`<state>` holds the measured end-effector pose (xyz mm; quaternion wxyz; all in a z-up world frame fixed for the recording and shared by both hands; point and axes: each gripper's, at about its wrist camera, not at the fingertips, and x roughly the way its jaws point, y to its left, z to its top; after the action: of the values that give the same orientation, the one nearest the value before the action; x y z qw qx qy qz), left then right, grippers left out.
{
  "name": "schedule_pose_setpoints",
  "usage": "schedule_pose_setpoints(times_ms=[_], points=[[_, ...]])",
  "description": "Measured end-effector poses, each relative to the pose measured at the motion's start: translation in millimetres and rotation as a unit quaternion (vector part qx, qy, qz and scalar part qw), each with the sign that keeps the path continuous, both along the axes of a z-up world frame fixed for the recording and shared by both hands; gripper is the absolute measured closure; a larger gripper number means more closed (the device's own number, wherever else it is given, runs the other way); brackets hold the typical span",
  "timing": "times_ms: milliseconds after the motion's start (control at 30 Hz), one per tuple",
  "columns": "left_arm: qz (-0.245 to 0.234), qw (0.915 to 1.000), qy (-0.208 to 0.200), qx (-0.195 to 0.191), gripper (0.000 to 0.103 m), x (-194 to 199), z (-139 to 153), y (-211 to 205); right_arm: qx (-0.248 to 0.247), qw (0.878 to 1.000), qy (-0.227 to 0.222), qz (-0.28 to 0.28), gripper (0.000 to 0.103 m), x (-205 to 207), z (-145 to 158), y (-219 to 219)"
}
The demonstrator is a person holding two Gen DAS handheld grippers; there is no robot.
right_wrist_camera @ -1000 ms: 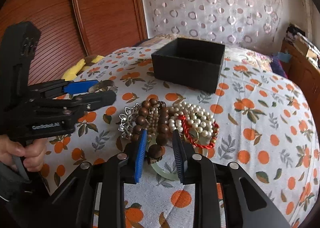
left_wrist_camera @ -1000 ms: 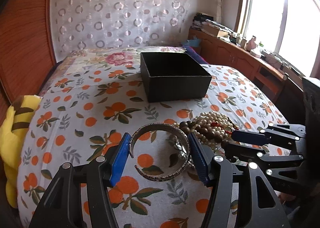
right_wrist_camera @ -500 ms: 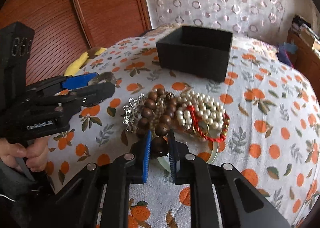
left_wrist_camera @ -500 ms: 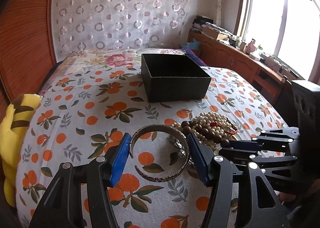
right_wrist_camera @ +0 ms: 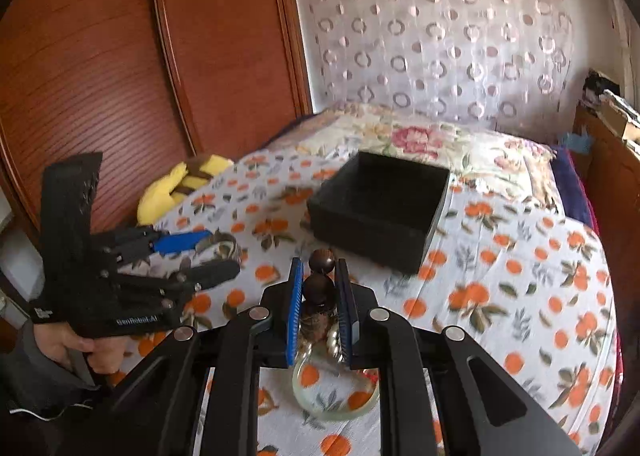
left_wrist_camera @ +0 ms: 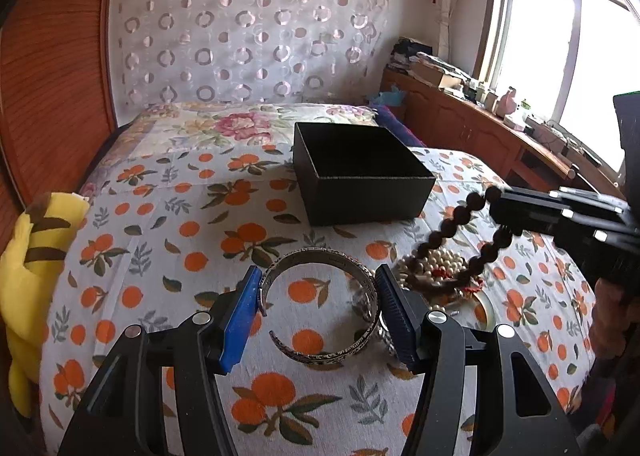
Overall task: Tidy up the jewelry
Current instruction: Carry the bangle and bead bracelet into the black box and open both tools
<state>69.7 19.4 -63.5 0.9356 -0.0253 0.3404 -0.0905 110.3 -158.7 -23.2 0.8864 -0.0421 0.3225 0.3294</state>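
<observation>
Beads [right_wrist_camera: 319, 288] sit pinched between the pads of your right gripper [right_wrist_camera: 319, 310]; its jaws have just been closing and now stand narrow on the dark strand, which hangs in a loop below the fingers and clear of the bedspread [left_wrist_camera: 160, 240]. Under that loop lies the pearl pile [left_wrist_camera: 434, 262], and directly beneath the right jaws a pale green bangle [right_wrist_camera: 336, 404]. Your left gripper [left_wrist_camera: 318, 312] holds its jaws at mid width around the silver cuff [left_wrist_camera: 320, 306]; both pads meet the cuff's sides, and whether it is lifted I cannot tell. Box [left_wrist_camera: 360, 183] stands open ahead of both jaws, apart from everything.
</observation>
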Motion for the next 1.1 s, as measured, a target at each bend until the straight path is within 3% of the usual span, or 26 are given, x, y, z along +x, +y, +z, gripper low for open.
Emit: schedule_pose_setpoints(times_ms=[233,533,1033,1100], points=[[-0.016,0.9998,-0.004,0.013,0.047,21.2,6.8,-10.6,0.002,1.000,-0.026,-0.016,0.085,11.2,20.3,-12.1],[-0.022,0.9996,-0.004,0.017,0.047,75.6,18.2,-24.7,-0.006,0.998,-0.050,-0.046,0.085,34.2,36.2,-30.8],[-0.033,0.9993,-0.006,0.016,0.047,137.2,21.7,-44.9,0.006,0.997,-0.043,-0.066,0.085,78.6,47.0,-39.2],[-0.032,0.9992,-0.010,0.020,0.037,140.4,22.4,-46.1,0.005,0.997,-0.044,-0.065,0.085,85.1,49.2,-33.5]])
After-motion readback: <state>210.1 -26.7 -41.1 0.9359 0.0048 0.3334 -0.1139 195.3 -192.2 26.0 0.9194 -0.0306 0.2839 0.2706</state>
